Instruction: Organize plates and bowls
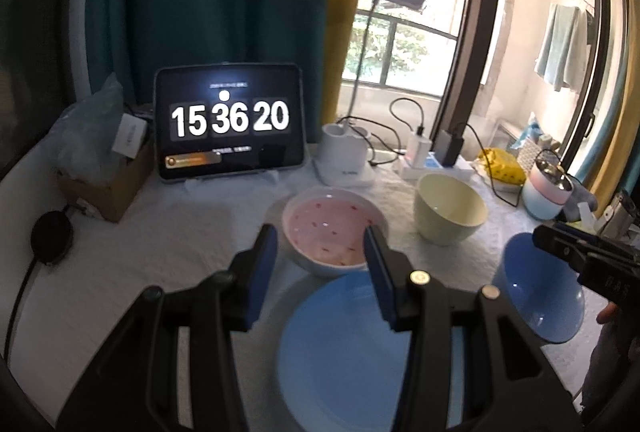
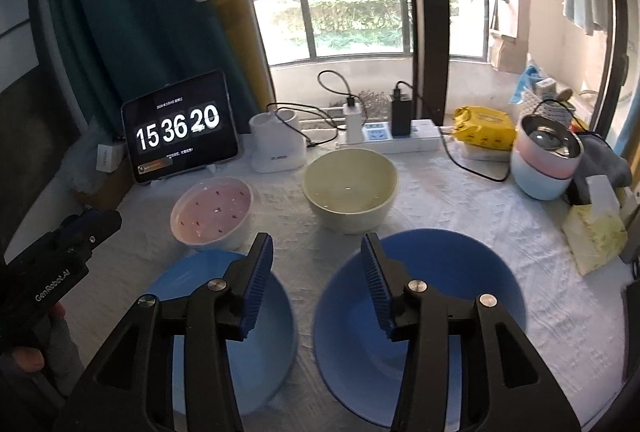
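Beneath the right tool (image 2: 316, 286), parted and empty, the blue bowl (image 2: 452, 272) looks rigid, slick, breakable; pinch its rim. Left tool (image 1: 320, 272) gapes, empty.

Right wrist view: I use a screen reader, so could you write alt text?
An open tool hangs over a blue bowl and a blue plate on a white tablecloth. Behind stand a pink bowl and a cream bowl.

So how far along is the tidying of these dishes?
Nothing looks stacked yet. The pink speckled bowl, cream bowl, blue plate and blue bowl all sit apart on the white cloth. Both grippers, left and right, hover open and empty. All sorting remains.
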Demonstrator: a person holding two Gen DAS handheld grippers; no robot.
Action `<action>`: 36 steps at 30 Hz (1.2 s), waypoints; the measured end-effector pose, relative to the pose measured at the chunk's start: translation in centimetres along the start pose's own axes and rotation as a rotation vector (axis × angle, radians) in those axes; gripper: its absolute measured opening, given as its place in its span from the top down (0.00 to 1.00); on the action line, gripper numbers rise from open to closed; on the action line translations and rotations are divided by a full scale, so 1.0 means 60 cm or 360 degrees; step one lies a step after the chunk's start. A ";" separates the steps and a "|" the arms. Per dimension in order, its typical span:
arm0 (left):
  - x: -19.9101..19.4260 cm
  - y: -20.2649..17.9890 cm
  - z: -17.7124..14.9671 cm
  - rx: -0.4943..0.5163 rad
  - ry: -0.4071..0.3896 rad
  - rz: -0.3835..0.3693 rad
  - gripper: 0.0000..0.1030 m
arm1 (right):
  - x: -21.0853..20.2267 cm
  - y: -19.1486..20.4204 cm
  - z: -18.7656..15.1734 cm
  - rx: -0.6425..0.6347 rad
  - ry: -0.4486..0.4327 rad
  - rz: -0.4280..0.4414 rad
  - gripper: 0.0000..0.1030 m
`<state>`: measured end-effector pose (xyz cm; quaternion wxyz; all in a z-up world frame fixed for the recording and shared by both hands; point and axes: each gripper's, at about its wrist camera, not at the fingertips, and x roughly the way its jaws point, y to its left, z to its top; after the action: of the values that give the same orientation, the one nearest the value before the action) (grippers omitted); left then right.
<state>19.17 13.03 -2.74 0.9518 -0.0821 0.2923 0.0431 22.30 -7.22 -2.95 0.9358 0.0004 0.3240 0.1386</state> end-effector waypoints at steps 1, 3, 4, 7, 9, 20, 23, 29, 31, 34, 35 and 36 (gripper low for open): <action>0.001 0.006 0.001 -0.0001 0.0000 0.0007 0.55 | 0.004 0.005 0.002 -0.0004 0.0003 0.0005 0.53; 0.006 0.019 0.004 -0.0003 0.0001 0.0015 0.55 | 0.014 0.019 0.008 -0.0018 0.0006 0.0019 0.53; 0.008 0.023 0.005 -0.0004 0.0005 0.0019 0.55 | 0.019 0.026 0.011 -0.0025 0.0008 0.0025 0.53; 0.019 0.042 0.007 -0.0017 0.0025 0.0031 0.54 | 0.034 0.045 0.019 -0.0041 0.0020 0.0042 0.53; 0.025 0.053 0.007 -0.0029 0.0036 0.0032 0.54 | 0.045 0.058 0.023 -0.0056 0.0029 0.0052 0.53; 0.071 0.088 0.014 -0.0056 0.0100 0.0007 0.38 | 0.108 0.103 0.033 -0.0087 0.0112 0.0079 0.53; 0.088 0.091 0.016 -0.0043 0.0126 -0.0008 0.38 | 0.133 0.107 0.035 -0.0065 0.0150 0.0079 0.53; 0.129 0.093 0.018 -0.0039 0.0200 -0.0034 0.38 | 0.174 0.119 0.041 -0.0035 0.0198 0.0089 0.53; 0.142 0.094 0.020 -0.0046 0.0214 -0.0059 0.38 | 0.187 0.123 0.044 -0.0028 0.0213 0.0091 0.53; 0.160 0.092 0.025 -0.0029 0.0234 -0.0067 0.38 | 0.205 0.125 0.048 -0.0022 0.0240 0.0093 0.53; 0.169 0.092 0.025 -0.0030 0.0247 -0.0075 0.38 | 0.210 0.125 0.048 -0.0018 0.0250 0.0099 0.53; 0.175 0.092 0.025 -0.0031 0.0257 -0.0070 0.38 | 0.216 0.125 0.048 -0.0017 0.0255 0.0104 0.53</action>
<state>27.93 19.10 -8.15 0.9250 -0.1010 0.3658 0.0184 31.87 3.64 -7.84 0.9019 -0.0052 0.3968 0.1703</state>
